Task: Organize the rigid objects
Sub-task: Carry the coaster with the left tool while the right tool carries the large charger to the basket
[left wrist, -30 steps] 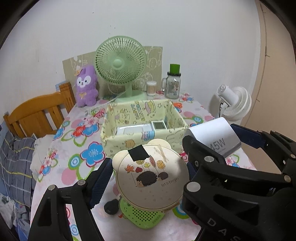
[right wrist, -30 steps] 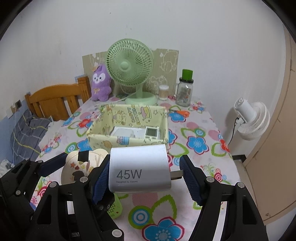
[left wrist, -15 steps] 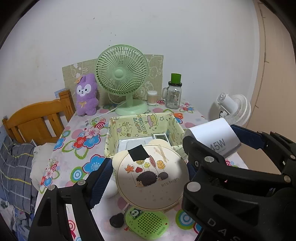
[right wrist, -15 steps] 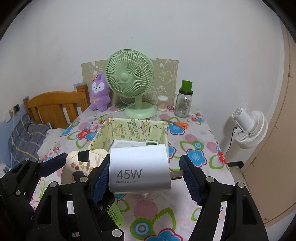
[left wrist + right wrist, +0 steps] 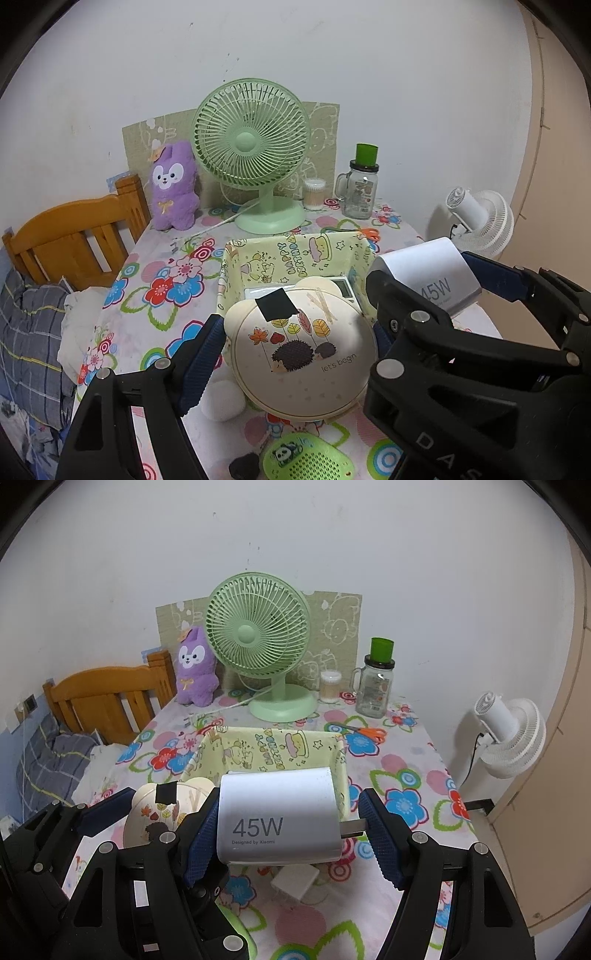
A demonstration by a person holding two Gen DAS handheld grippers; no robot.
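A: Left gripper (image 5: 299,347)?

B: Clamped on the round cream case (image 5: 301,354) with the hedgehog print. Held in the air just short of the near wall of the yellow storage box (image 5: 295,254), overlapping its near rim in the left view.

A: Right gripper (image 5: 288,830)?

B: Clamped on the white 45W charger (image 5: 279,821), one pad on its flat end, the other on the plug prong. Also held up just short of the box's near wall, right of the case.

A: Anything in the box already?

B: Yes. A flat white item (image 5: 266,291) and a small device with a screen (image 5: 343,286) on the box floor, mostly hidden behind the case. Exact kind too small to tell.

A: Left outside?

B: Near side of the box, on the floral tablecloth (image 5: 166,280): green panda-print perforated thing (image 5: 306,461), small black lump (image 5: 243,465), white rounded object (image 5: 223,400), white plug block (image 5: 295,880). Orange scissors (image 5: 364,733) just behind the box's far right corner.

A: Progress?

B: Roughly midway, as a judgement. Two items in, two in the jaws not yet lowered, several loose. Next: carry both over the rim, lower, release, then back for the rest.

A: Background?

B: Green fan (image 5: 255,147), purple plush (image 5: 173,184), jar with green lid (image 5: 360,188) behind the box. Probably not part of the job.
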